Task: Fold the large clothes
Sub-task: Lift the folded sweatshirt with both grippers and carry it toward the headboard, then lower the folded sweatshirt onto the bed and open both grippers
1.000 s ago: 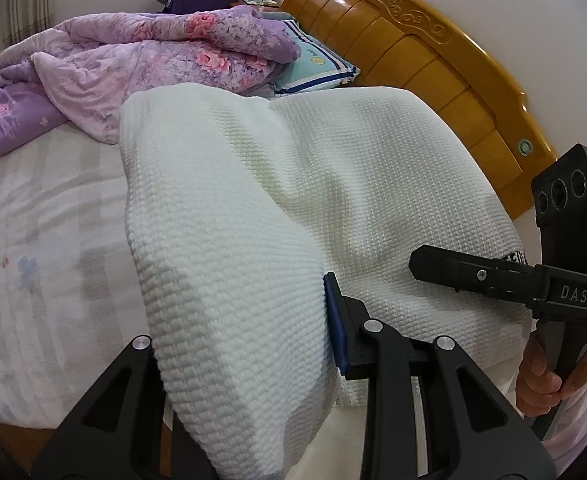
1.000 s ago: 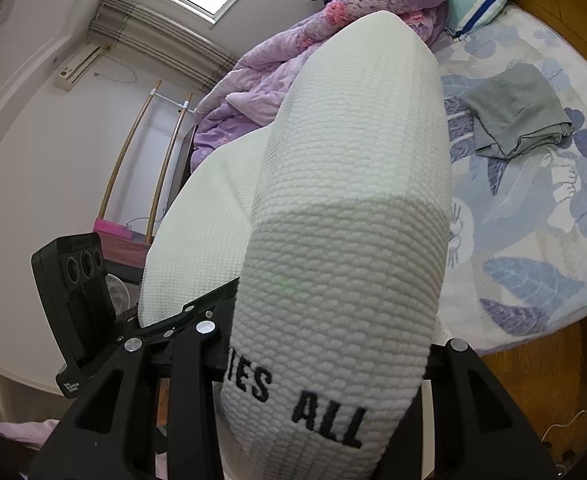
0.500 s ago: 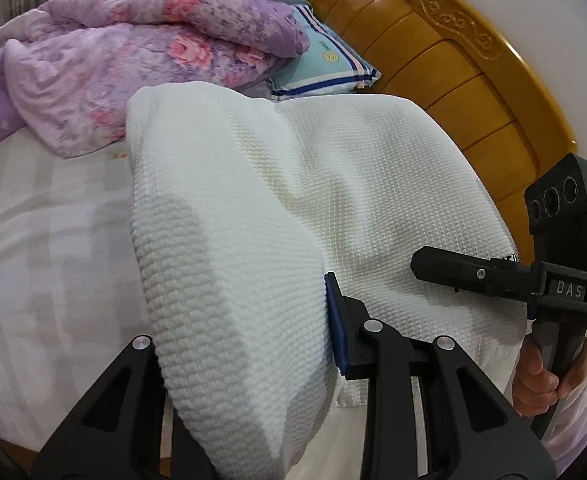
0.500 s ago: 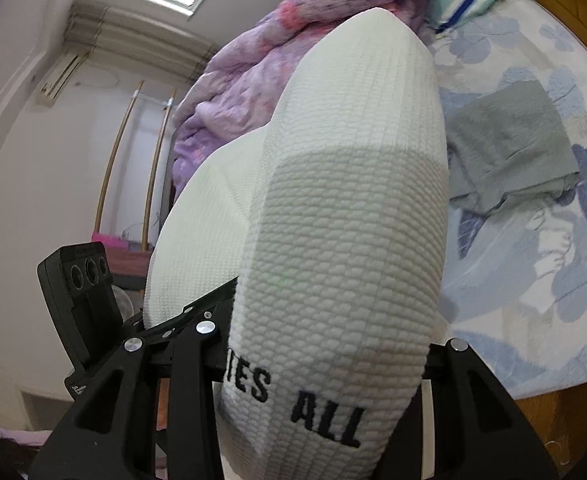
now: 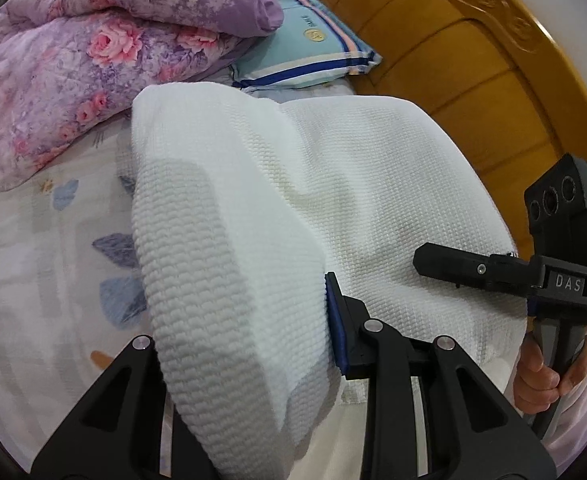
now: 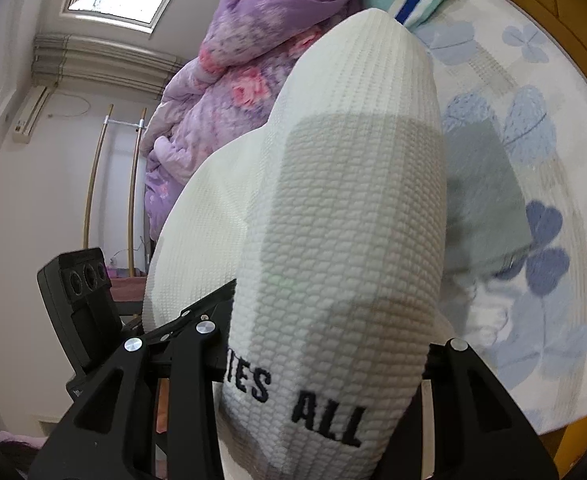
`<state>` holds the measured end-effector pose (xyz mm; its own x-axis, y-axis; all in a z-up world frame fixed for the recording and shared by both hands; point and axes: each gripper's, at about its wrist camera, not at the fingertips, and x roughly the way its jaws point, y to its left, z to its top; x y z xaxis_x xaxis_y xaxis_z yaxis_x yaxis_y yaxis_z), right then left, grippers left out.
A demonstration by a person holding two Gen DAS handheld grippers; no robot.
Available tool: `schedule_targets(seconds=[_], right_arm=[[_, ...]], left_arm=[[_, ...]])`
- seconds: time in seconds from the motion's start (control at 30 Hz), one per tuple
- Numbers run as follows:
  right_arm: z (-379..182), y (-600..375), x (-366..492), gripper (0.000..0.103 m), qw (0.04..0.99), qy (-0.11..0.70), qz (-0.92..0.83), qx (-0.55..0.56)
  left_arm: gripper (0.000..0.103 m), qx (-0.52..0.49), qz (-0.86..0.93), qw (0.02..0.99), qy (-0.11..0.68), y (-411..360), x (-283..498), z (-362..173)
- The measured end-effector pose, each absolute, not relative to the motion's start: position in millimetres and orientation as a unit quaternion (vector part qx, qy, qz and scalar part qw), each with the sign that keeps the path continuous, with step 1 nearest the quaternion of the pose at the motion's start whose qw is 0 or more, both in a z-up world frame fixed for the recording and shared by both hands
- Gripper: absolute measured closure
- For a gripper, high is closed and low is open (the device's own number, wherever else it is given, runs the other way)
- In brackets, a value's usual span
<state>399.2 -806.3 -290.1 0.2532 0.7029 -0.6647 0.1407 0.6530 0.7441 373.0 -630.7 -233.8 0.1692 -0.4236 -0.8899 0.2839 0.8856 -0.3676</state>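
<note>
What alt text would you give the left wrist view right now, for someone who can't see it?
A thick white knit garment is clamped in the left gripper, its jaws shut on a bunched fold, and it stretches across to the right gripper, gripped by a hand. Behind lie a floral bedsheet, a purple quilt, a striped pillow and a wooden headboard.

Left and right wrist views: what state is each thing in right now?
White knit garment: held up, stretched between both claws.
Left claw: shut on garment.
Right claw: shut on garment.
Purple quilt: bunched on bed.
Grey cloth: lying on bed, blurred.
</note>
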Motion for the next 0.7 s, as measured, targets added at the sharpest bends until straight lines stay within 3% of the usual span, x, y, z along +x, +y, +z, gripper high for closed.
schedule_targets(seconds=[0.07,0.1,0.13,0.17,0.2,0.27,0.4,0.53,0.57,0.63,0.7], right_arm=[[-311.8,-819.2,415.8,0.061,0.693,0.591,0.205,0.358],[-333.5,-828.8,428.7,0.056,0.692,0.605,0.199,0.339],[-352.3,-836.2,436.0,0.031,0.697,0.619,0.174,0.317],[-372.3,-845.9,440.4,0.018,0.703,0.639,0.119,0.29],[-396.8,-859.0,441.6,0.018,0.693,0.668,0.05,0.265],[-417.6,-875.7,435.4,0.023,0.674,0.69,0.01,0.264],[-389.4,-879.4,406.1,0.029,0.733,0.642,0.01,0.225],[-370.4,-848.6,396.8,0.068,0.754,0.626,0.057,0.191],[-375.3,-836.3,399.7,0.075,0.748,0.635,0.069,0.181],[-402.5,-827.0,413.0,0.085,0.736,0.662,0.038,0.135],[-464.4,-826.2,426.2,0.086,0.711,0.697,-0.032,0.088]], left_arm=[[0.072,-0.055,-0.213,0.761,0.61,-641.7,386.8,-251.6],[0.067,-0.045,-0.201,0.765,0.611,-648.7,394.5,-268.6],[0.062,-0.028,-0.186,0.773,0.606,-655.7,402.3,-295.3],[0.058,0.003,-0.157,0.763,0.627,-662.3,410.7,-333.2],[0.058,0.018,-0.134,0.743,0.656,-663.3,414.3,-359.9],[0.061,0.012,-0.1,0.702,0.705,-655.6,415.9,-401.4],[0.06,-0.004,-0.071,0.717,0.694,-626.2,401.7,-404.8],[0.061,-0.05,-0.09,0.727,0.679,-618.7,398.2,-399.9],[0.068,-0.049,-0.097,0.732,0.672,-622.4,401.7,-402.8],[0.074,-0.064,-0.111,0.732,0.669,-630.9,406.6,-417.6],[0.079,-0.076,-0.113,0.712,0.689,-642.7,418.0,-459.5]])
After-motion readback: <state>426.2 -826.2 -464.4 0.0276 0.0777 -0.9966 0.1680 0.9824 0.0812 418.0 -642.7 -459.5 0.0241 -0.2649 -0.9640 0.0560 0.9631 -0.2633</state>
